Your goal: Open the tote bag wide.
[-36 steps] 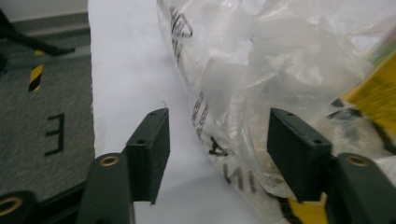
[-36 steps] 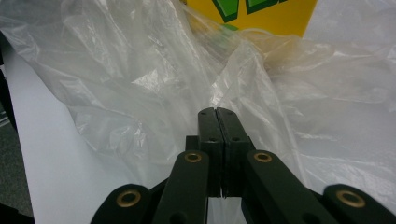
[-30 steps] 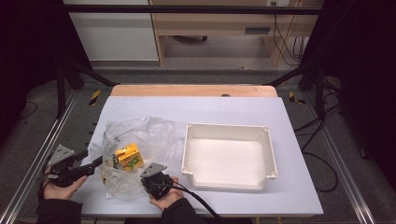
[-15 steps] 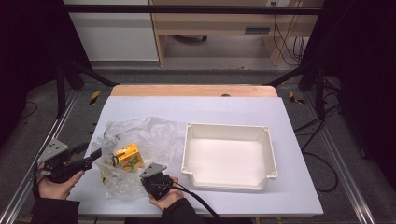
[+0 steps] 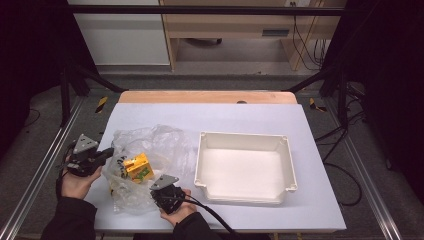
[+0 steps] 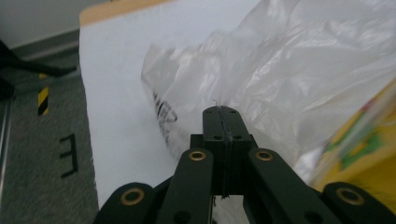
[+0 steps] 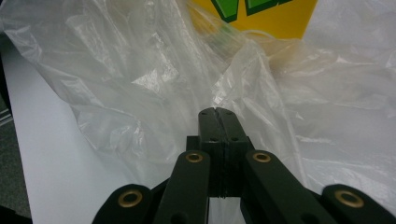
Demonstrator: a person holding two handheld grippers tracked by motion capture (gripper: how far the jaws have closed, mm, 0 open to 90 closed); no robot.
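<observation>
At table's left edge, left gripper raised vs before, both grippers' fingers closed, right gripper pinching bag.

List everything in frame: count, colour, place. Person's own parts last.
table: 1, white top with a wooden far edge, centre of the high view
plastic bag: 1, clear with black print, crumpled on the table's near left
carton: 1, yellow with green print, inside the bag
tray: 1, white, rectangular, empty, on the table right of the bag
cabinet and wooden shelf: light, on the floor beyond the table
cables: several, black, on the floor far right
left gripper: 1, black, jaws closed at the bag's left edge
right gripper: 1, black, jaws closed at the bag's near edge
hands: 2, dark sleeves, bottom of the high view
</observation>
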